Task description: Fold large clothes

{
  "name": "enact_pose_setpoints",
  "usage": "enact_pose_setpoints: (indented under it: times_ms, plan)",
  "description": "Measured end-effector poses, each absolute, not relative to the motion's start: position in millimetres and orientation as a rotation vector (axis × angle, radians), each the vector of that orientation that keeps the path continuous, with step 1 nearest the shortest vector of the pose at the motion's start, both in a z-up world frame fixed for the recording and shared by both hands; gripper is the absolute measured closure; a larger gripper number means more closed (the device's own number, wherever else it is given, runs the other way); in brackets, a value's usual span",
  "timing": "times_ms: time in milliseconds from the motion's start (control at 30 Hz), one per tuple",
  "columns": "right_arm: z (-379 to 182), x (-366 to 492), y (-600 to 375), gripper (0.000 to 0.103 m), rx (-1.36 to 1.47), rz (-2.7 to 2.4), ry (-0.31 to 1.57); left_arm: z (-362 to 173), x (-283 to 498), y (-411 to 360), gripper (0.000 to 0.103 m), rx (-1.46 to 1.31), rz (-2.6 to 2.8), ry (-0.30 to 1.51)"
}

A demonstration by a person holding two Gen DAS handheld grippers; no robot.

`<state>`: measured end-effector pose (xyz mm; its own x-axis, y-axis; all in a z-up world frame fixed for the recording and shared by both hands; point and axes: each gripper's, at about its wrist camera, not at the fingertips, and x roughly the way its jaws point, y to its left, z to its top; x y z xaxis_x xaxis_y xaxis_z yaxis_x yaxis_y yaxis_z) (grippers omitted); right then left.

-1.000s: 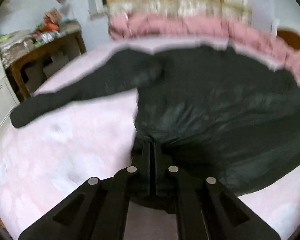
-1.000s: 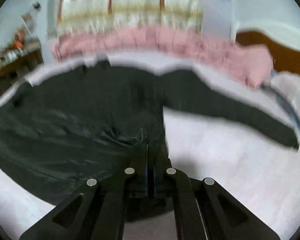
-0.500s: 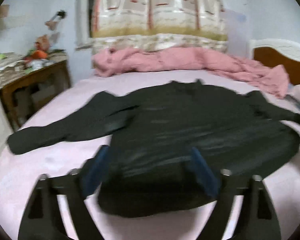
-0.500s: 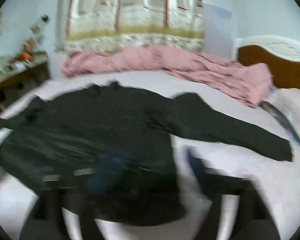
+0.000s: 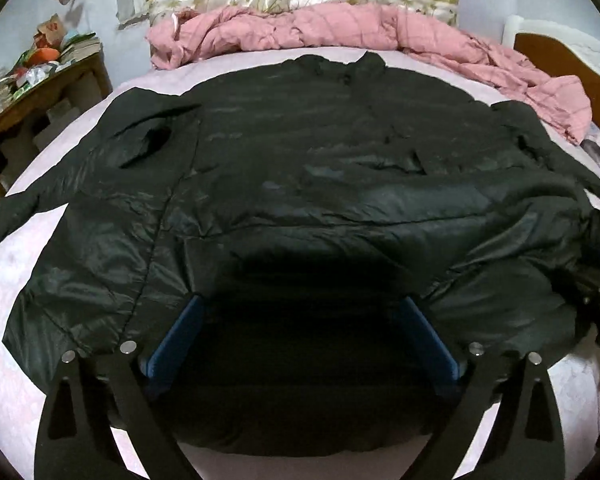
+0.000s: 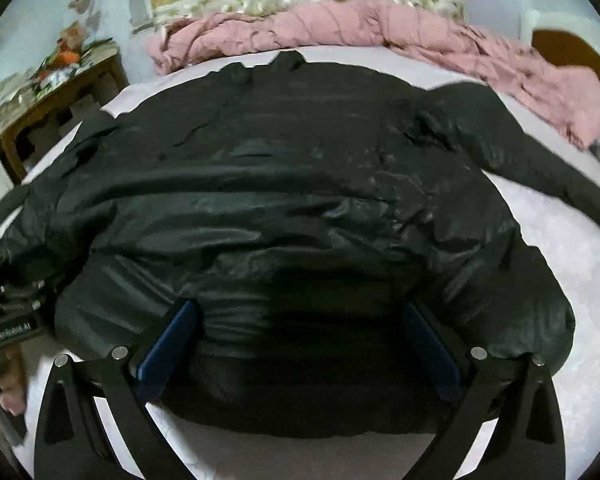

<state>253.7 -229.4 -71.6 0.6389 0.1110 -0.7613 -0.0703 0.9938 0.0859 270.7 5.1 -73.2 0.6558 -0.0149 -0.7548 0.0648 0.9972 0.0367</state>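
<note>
Left matte-black two-finger gripper (image 5: 300, 344) and right matte-black two-finger gripper (image 6: 296, 344): angular skeletal arms with teardrop cut-outs, silver round screws, blue inner pads (image 5: 176, 340).

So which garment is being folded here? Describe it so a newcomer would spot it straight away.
Find the bed with the pale pink sheet that fills the room. Spread flat across it, collar toward the window, lies a black jacket with both sleeves out to the sides. It is the only dark, shiny thing there; the crumpled pink quilt behind it is matte and bunched.
</note>
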Motion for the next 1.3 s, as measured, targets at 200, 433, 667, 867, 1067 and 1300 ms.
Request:
enact_pose_setpoints:
  times_ms: [200,433,667,867,1067,1300]
  plan:
    - [-73.7,255.2,-230.8,0.000,0.035,0.086,0.860,-70.1,261.9,12.3,0.005,0.031,-0.072,0.801]
    - [-32.1,250.4,-229.6,0.000,0.045,0.129,0.742,-27.0,270.3,14.0,0.012,0.057,-0.115,0.673]
    - [-61.8,302.1,-216.3,0.000,-0.001,0.015,0.855,-68.2,319.1,15.0,0.011,0.038,-0.038,0.808]
    - [-74.4,305.8,-231.5,0.000,0.080,0.027,0.880,-71.8,319.7,23.9,0.011,-0.014,-0.028,0.818]
    - [-74.4,303.7,-228.7,0.000,0.061,0.018,0.862,-70.2,315.6,21.6,0.011,-0.002,-0.019,0.792]
    - [-33.7,258.8,-235.3,0.001,0.034,0.042,0.678,-34.2,281.7,24.1,0.012,0.018,0.004,0.665]
